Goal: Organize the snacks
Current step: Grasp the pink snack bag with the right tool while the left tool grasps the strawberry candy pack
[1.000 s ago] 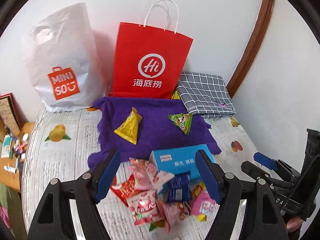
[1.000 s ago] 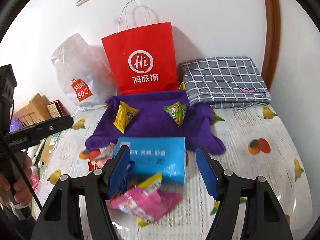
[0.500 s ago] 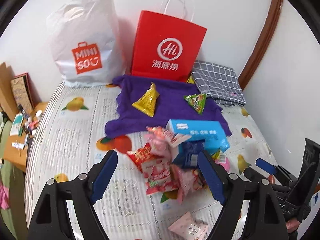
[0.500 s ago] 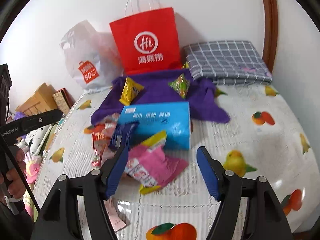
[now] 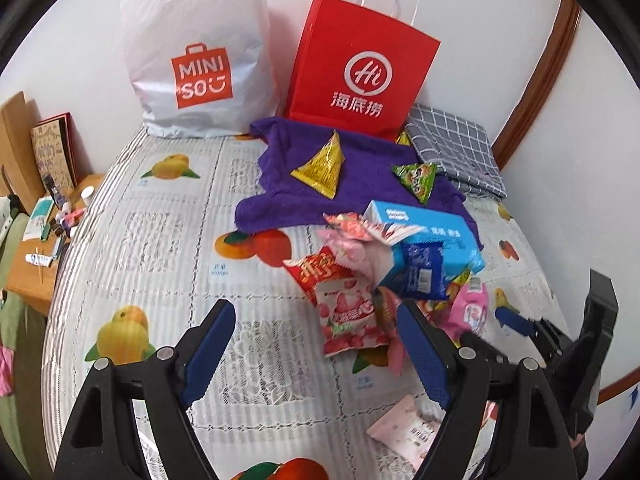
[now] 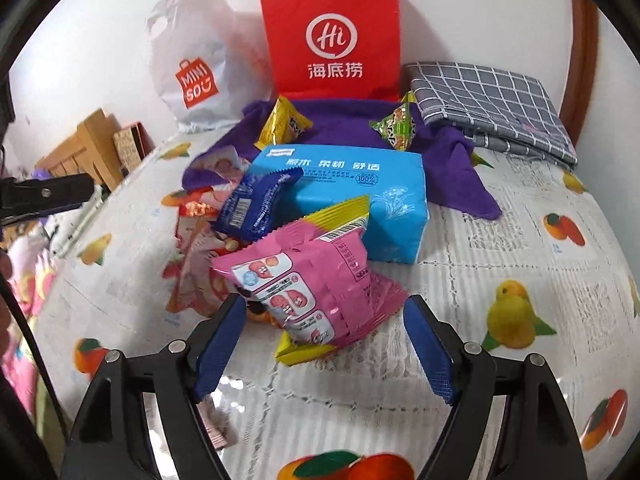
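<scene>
A heap of snack packets lies on the fruit-print tablecloth, leaning on a blue tissue pack. In the heap are a strawberry packet, a dark blue packet and a pink packet. My left gripper is open over bare cloth, with the strawberry packet just ahead and to its right. My right gripper has its jaws opening. The pink packet's near end lies between its fingers, and the pads stand clear of it. A yellow triangular packet and a green one rest on a purple towel.
A red paper bag and a white plastic bag stand against the back wall. A folded grey checked cloth lies at the back right. A pale pink packet lies near the front edge. A cluttered wooden side table is at the left.
Both grippers have sunk toward the table and their jaws stand wider. The heap now sits to the right of the left jaws, and the pink packet has come between the right fingers.
</scene>
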`<state>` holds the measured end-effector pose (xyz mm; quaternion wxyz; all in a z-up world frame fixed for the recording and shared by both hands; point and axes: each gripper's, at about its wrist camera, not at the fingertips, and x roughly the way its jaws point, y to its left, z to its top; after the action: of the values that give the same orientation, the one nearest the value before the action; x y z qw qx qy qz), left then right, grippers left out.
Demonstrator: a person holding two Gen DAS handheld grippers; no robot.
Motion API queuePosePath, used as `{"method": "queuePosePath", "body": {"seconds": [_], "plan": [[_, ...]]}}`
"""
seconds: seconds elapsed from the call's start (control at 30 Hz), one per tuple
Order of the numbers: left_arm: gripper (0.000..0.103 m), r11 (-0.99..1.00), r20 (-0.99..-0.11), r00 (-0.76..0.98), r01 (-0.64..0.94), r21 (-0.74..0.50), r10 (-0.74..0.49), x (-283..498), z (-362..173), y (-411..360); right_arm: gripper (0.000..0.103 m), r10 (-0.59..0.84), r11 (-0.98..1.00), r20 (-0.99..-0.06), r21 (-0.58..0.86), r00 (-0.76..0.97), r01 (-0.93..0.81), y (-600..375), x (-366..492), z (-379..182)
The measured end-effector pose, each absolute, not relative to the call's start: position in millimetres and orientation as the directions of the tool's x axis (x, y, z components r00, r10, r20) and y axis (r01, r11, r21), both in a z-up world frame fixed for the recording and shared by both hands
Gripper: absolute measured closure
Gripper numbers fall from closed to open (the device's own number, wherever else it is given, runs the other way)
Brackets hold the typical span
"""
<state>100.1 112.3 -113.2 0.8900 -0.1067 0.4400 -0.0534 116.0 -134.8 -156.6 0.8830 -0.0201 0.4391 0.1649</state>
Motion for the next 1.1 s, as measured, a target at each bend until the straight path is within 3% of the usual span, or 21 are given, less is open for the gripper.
{"method": "queuePosePath", "body": {"seconds": [0.23, 0.3, 0.47, 0.73, 1.1], "plan": [[0.021, 0.969, -0.787, 0.583, 0.000, -0.247, -0.200, 102.2, -130.7, 113.8, 0.023, 0.312, 0.937, -0.784, 0.161, 0.536, -0.309, -131.7, 139.3, -172.9], [0.021, 0.968, -0.794, 0.571, 0.001, -0.252, -0.207, 105.2, -136.0, 111.8, 0.031, 0.331, 0.933, -0.780, 0.184, 0.531, -0.311, -132.9, 141.3, -174.7], [0.021, 0.967, -0.806, 0.550, 0.011, -0.254, -0.218, 109.7, -148.5, 103.3, 0.035, 0.353, 0.929, -0.755, 0.212, 0.553, -0.305, -144.3, 133.4, -170.1], [0.021, 0.968, -0.829, 0.510, 0.033, -0.249, -0.231, 111.6, -166.1, 82.1, 0.036, 0.296, 0.954, -0.742, 0.195, 0.601, -0.229, -185.0, 112.3, -160.0], [0.022, 0.986, -0.859, 0.492, -0.007, -0.167, -0.142, 133.0, -186.3, 73.5, 0.036, 0.263, 0.965, -0.742, 0.203, 0.616, -0.168, -220.1, 89.3, -163.1]]}}
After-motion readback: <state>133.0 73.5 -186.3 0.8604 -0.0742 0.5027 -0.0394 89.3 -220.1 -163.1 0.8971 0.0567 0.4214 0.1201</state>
